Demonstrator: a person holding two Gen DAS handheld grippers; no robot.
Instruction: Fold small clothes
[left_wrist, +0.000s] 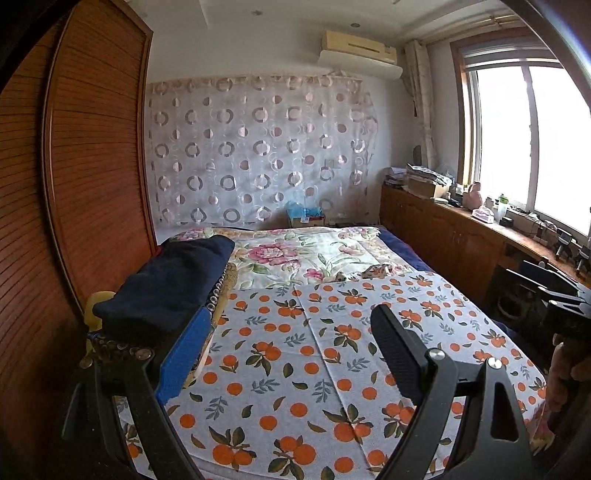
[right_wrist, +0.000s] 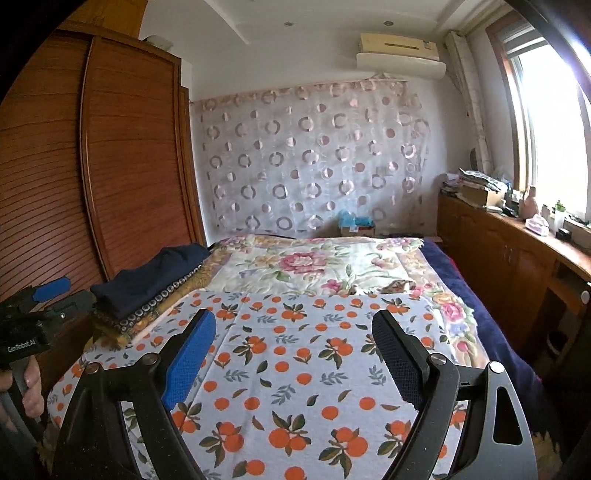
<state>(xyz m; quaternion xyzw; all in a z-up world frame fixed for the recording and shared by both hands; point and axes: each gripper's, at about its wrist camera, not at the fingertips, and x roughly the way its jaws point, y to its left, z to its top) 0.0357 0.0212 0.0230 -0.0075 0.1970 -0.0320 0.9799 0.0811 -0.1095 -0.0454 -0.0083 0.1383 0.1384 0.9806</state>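
Now both hand-held grippers hang over the bed (left_wrist: 402, 251) with their jaws spread wide and nothing between them. The left hand-held gripper (left_wrist: 291, 354) shows a blue pad on one finger and a black pad on the other; between them lies only the orange-print cloth (left_wrist: 314, 350), spread flat over the near part of the bed, and neither pad touches it. Its blue pad reaches up in front of the pile of folded clothes (left_wrist: 166, 291), but whether it touches the pile cannot be told from this view.

The right hand-held gripper (right_wrist: 295, 358) is just as wide, its two pads above the same orange-print cloth (right_wrist: 295, 369) and holding nothing. In the right wrist view the pile of folded clothes (right_wrist: 147, 291) sits at the left edge of the bed, a dark navy piece on top of patterned ones, partly resting on the corner of the orange-print cloth. A small crumpled garment (right_wrist: 399, 286) lies farther back on the floral blanket (right_wrist: 314, 266), well apart from the pile. At the left edge of that view a hand (right_wrist: 22, 391) grips the handle of the other tool. A wooden wardrobe (left_wrist: 92, 166) stands beside the bed.
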